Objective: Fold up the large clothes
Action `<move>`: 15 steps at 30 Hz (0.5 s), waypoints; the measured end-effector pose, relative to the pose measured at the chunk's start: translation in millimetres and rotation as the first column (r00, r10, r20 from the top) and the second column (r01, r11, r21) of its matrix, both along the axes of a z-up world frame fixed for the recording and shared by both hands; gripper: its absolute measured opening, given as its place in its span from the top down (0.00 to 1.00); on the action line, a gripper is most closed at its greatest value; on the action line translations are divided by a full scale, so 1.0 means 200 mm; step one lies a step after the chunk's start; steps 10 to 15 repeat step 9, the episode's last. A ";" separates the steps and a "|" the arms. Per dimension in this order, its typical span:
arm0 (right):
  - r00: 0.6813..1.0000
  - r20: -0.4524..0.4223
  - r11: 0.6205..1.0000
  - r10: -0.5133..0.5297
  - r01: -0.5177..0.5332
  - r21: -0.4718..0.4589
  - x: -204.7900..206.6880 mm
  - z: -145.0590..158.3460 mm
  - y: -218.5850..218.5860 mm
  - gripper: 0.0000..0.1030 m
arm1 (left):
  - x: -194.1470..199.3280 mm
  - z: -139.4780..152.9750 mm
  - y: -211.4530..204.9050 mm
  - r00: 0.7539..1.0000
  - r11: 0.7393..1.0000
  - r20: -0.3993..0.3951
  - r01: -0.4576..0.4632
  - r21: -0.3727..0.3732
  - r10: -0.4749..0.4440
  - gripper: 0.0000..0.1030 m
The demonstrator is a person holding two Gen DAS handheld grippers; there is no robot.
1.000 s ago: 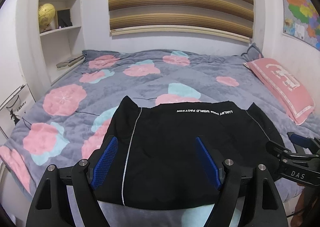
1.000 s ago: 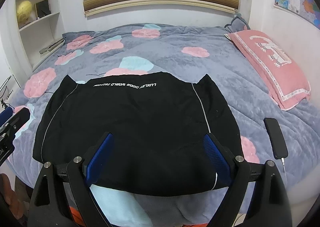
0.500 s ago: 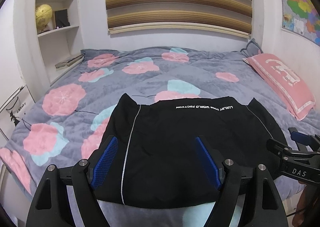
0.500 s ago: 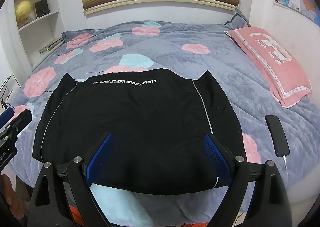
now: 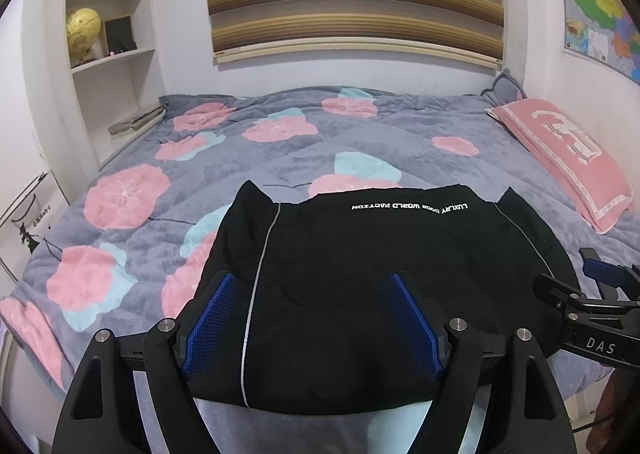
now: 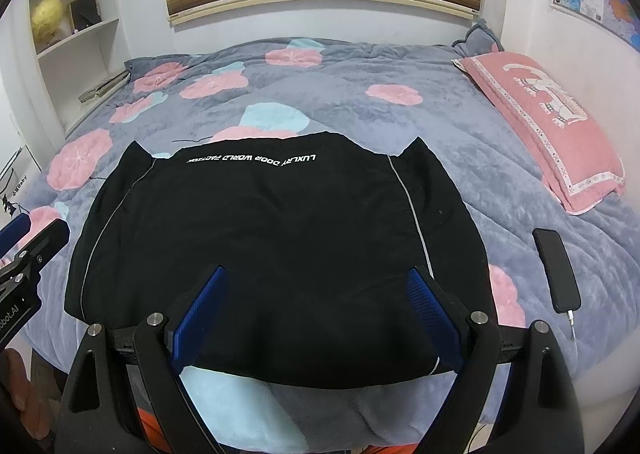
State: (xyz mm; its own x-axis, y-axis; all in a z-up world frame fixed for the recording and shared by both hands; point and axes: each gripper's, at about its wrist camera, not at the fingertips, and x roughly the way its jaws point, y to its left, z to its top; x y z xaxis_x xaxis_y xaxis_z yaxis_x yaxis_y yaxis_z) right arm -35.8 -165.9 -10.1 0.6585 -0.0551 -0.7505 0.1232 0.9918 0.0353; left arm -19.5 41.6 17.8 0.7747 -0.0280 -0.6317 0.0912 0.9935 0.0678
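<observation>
Both grippers have backed up a bit; shirt [image 6: 272, 254] hasn't moved, flat on bed [image 6: 340, 94] near front edge. L gripper [image 5: 312, 318] & R gripper [image 6: 316, 314] hang above it, jaws wide open, holding nothing. Phone [image 6: 556, 270] lies to the right, pillow [image 6: 540, 118] further back.

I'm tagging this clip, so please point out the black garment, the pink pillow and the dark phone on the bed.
black garment [image 6: 272, 246], right wrist view, middle of its back panel.
pink pillow [image 6: 540, 126], right wrist view, centre of its top face.
dark phone [image 6: 556, 268], right wrist view, middle of its body.
</observation>
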 end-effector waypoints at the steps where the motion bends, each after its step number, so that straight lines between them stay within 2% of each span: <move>1: 1.000 -0.001 1.000 -0.001 0.001 0.000 0.00 0.00 0.00 0.10 | 0.00 0.00 0.00 1.000 1.000 0.003 -0.004 0.003 0.004 0.22; 4: 1.000 -0.007 1.000 -0.001 0.001 0.002 0.00 -0.01 0.00 0.10 | 0.01 -0.01 0.01 1.000 1.000 0.007 -0.016 -0.003 0.016 0.22; 7: 1.000 -0.013 1.000 0.000 0.000 0.001 0.01 -0.02 0.01 0.10 | 0.03 -0.03 0.04 1.000 0.999 -0.029 -0.008 -0.036 0.007 0.22; 15: 1.000 -0.017 1.000 0.005 -0.005 -0.002 0.01 -0.02 0.01 0.10 | 0.03 -0.03 0.05 1.000 1.000 -0.019 -0.019 -0.022 0.018 0.22</move>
